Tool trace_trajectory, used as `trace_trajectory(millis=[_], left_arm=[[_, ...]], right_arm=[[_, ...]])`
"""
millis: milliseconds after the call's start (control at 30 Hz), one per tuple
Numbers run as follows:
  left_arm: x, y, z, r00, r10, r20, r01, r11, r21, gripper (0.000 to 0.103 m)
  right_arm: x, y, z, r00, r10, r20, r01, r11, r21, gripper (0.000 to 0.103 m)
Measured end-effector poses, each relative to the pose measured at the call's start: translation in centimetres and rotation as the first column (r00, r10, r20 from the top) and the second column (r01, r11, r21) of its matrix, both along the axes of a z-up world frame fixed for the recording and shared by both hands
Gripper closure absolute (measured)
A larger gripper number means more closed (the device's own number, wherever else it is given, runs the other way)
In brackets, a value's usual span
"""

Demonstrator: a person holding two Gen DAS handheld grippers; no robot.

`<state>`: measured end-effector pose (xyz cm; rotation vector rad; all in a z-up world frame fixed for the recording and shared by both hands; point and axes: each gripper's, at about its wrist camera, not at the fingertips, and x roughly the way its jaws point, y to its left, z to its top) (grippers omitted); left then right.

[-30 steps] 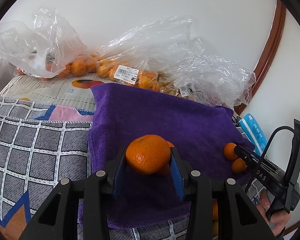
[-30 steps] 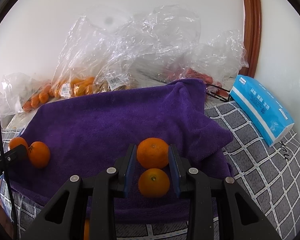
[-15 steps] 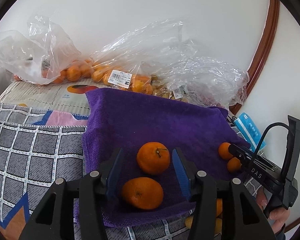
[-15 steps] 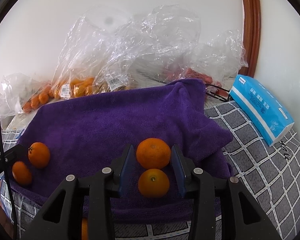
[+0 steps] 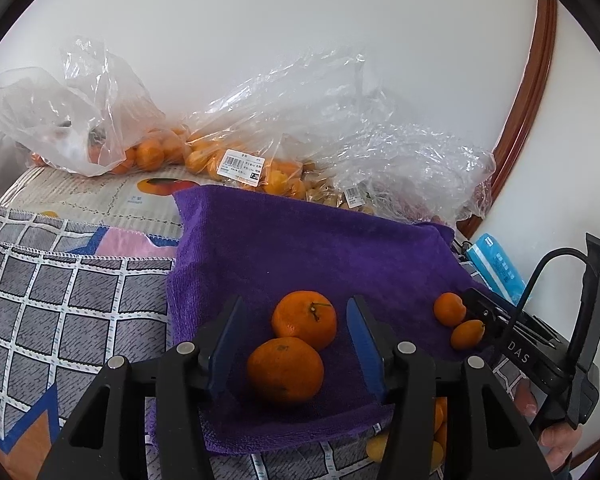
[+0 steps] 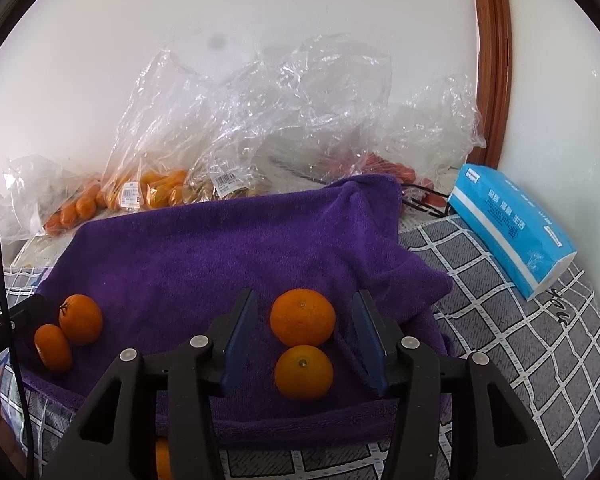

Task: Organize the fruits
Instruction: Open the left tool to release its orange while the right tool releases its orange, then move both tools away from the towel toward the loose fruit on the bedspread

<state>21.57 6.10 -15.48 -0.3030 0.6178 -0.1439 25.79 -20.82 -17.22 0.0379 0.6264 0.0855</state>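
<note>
A purple towel lies on the checked cloth; it also shows in the right wrist view. My left gripper is open, with two oranges on the towel between its fingers: one with a stem and a nearer one. My right gripper is open, with two oranges between its fingers: a far one and a near one. The left pair shows at the left of the right wrist view. The right pair shows at the right of the left wrist view.
Clear plastic bags with several oranges lie along the wall behind the towel. A blue tissue pack lies at the right on the grey checked cloth. More small fruit sits below the towel's front edge.
My left gripper opened and let its orange down onto the towel beside another one. My right gripper opened wider around its oranges. Both have drawn back a little.
</note>
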Motion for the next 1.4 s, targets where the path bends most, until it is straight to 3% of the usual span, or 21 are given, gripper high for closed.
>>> trace_trajectory(millis=[300,567,767,900,1133,1233,1400], left_arm=[[-0.3,0.3,0.3,0.999,0.025,0.024,-0.025,1.000,0.001,0.052],[-0.7,0.6,0.4,0.999,0.032,0.028,-0.031,0.999,-0.020,0.053],[-0.8,0.5,0.6,0.999,0.037,0.026,-0.037,0.999,-0.015,0.053],[-0.8,0.8,0.5,0.999,0.046,0.016,-0.045,0.999,-0.023,0.052],[-1.0,1.0,0.5,0.999,0.050,0.003,-0.050,0.998,-0.035,0.052],[-1.2,0.8,0.5,0.999,0.047,0.005,-0.046,0.999,-0.025,0.051],[-1.7,0.3,0.9,0.999,0.043,0.026,-0.043,0.999,0.010,0.050]], right_arm=[[-1.0,0.9,0.9,0.999,0.029,0.045,-0.027,0.999,-0.032,0.052],[-1.6,0.5,1.9,0.998,0.025,0.060,-0.027,0.999,0.029,0.050],[-2.4,0.9,2.9,0.996,0.084,0.004,-0.084,0.995,0.045,0.050],[-4.1,0.5,2.9,0.998,0.066,0.001,-0.066,0.997,0.038,0.050],[-6.5,-0.2,0.6,0.988,0.103,-0.112,-0.092,0.991,0.099,0.051],[-7.4,0.1,-0.4,0.980,0.141,-0.141,-0.122,0.983,0.135,0.057],[-9.1,1.4,-1.4,0.958,0.232,-0.166,-0.200,0.961,0.191,0.057]])
